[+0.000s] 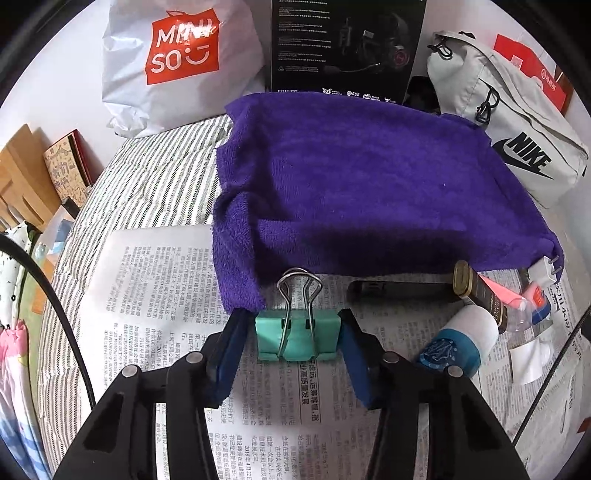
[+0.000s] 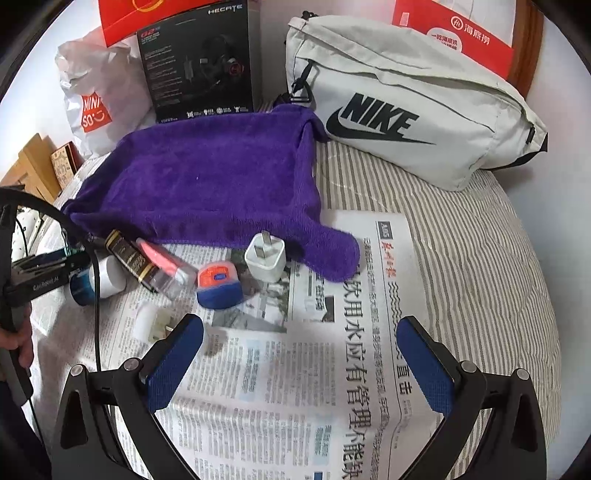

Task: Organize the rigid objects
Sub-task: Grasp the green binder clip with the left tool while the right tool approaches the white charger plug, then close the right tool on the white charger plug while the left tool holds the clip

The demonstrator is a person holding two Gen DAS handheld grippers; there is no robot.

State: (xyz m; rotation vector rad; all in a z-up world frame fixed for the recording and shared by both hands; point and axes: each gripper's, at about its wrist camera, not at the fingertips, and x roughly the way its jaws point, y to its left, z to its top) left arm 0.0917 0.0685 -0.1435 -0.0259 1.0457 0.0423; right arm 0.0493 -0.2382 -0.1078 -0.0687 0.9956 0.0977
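My left gripper (image 1: 295, 328) is shut on a teal binder clip (image 1: 297, 338), its blue pads against the clip's two ends, just above the newspaper (image 1: 155, 280) at the near edge of a purple towel (image 1: 362, 184). To its right lie a black bar (image 1: 399, 290), a dark gold-capped tube (image 1: 480, 291) and a white and blue bottle (image 1: 461, 341). My right gripper (image 2: 299, 339) is open and empty above the newspaper (image 2: 295, 387). Ahead of it sit a white plug adapter (image 2: 266, 256), an orange and blue tape measure (image 2: 218, 284), a clear pink-filled case (image 2: 166, 267) and a small white part (image 2: 151, 321).
A white Nike bag (image 2: 406, 114), a black headset box (image 2: 199, 62), a Miniso bag (image 1: 173, 62) and a red and white carton (image 2: 461, 33) line the back. The striped bedding (image 2: 480, 258) drops off at the right. The left gripper body (image 2: 40, 277) and a cable show at left.
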